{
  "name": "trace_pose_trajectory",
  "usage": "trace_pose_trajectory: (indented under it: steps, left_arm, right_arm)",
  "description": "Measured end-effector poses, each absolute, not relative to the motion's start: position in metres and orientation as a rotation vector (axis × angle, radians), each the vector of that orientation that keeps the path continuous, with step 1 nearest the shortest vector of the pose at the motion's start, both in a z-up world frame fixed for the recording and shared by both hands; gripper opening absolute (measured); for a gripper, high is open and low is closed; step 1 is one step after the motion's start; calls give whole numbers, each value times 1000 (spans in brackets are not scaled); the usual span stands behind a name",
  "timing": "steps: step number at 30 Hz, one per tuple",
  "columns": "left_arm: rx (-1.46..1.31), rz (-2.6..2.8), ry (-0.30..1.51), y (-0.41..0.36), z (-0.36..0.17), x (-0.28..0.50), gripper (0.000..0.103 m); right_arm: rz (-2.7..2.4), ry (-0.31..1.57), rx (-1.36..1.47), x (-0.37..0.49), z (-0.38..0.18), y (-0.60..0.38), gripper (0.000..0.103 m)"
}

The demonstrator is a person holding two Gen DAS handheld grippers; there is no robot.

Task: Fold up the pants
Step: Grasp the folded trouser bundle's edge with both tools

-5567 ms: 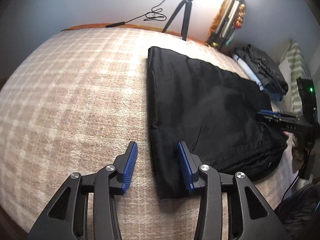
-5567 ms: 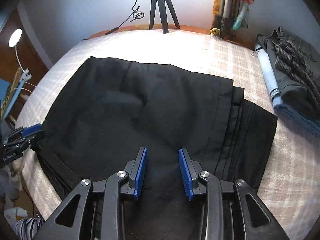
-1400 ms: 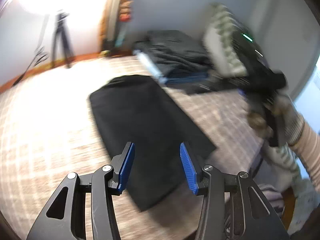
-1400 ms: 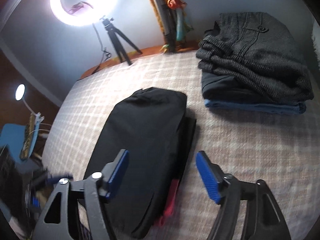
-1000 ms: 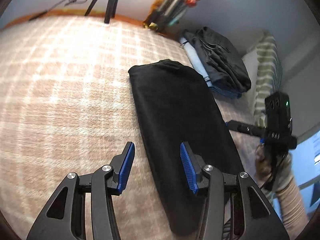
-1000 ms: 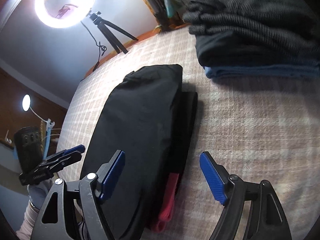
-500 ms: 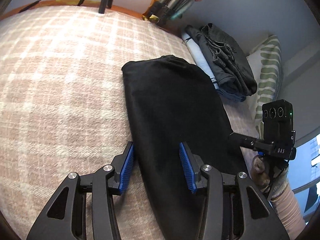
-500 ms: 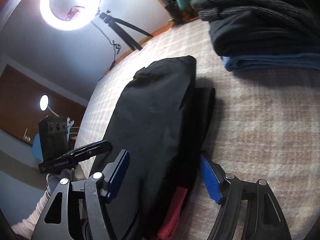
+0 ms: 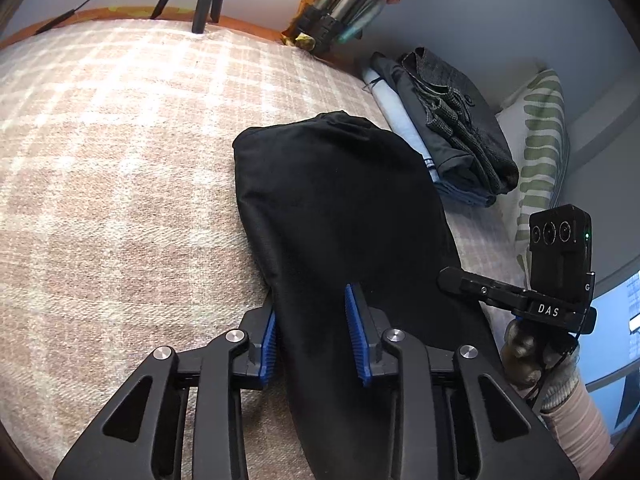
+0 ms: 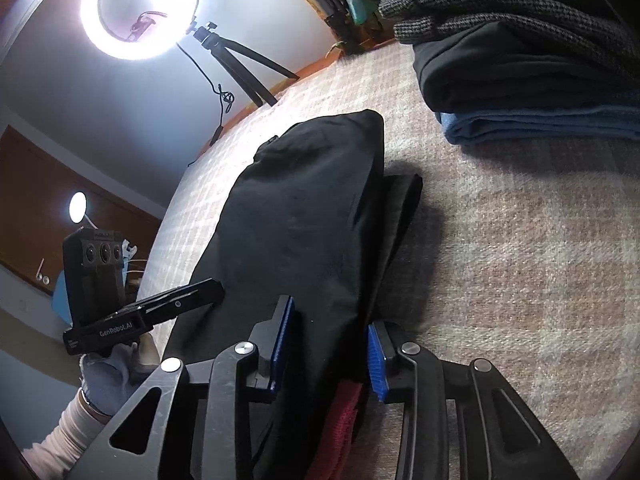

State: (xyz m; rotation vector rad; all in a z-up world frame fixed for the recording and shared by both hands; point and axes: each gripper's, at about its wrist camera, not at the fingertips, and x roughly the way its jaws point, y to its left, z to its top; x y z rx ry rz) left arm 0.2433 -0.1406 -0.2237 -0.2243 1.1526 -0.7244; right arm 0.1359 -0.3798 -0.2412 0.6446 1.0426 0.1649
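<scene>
The black pants (image 9: 344,208) lie folded into a long narrow bundle on the plaid bed cover (image 9: 120,160). My left gripper (image 9: 311,332) straddles the bundle's left edge near its front end, jaws partly closed around the thick fabric. My right gripper (image 10: 329,346) straddles the bundle's right edge (image 10: 312,216) at the same end, jaws partly closed around it, with a red tag (image 10: 340,416) showing between the fingers. Each gripper shows in the other's view, the right one (image 9: 452,280) and the left one (image 10: 212,288).
A stack of folded clothes (image 9: 452,140) lies at the right, close to the bundle, also in the right wrist view (image 10: 520,60). A striped pillow (image 9: 540,140) sits behind it. A ring light on a tripod (image 10: 140,8) stands at the bed's far edge.
Both grippers have moved forward and down onto the front end of the bundle and their jaws have narrowed around its two side edges.
</scene>
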Motion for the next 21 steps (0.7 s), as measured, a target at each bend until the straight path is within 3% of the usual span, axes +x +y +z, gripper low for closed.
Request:
trace_pose_trajectory:
  steps: [3,6,13,21]
  left_arm:
    - [-228,-720,1154,-141,-225,245,29]
    - [-212,-712,1143,-144,-224,243,29]
    - [-123,-681,1055,-149,-208,230,15]
    - [-29,-685,942,-155,-183,209,10]
  right_arm:
    - [181,1035,663,137,-244,-380,43]
    - [168,1024,671,140,-243,-377,44]
    - [100,1033,555,141,-227,-364,18]
    - [74,1013,416,138,-198,-343,7]
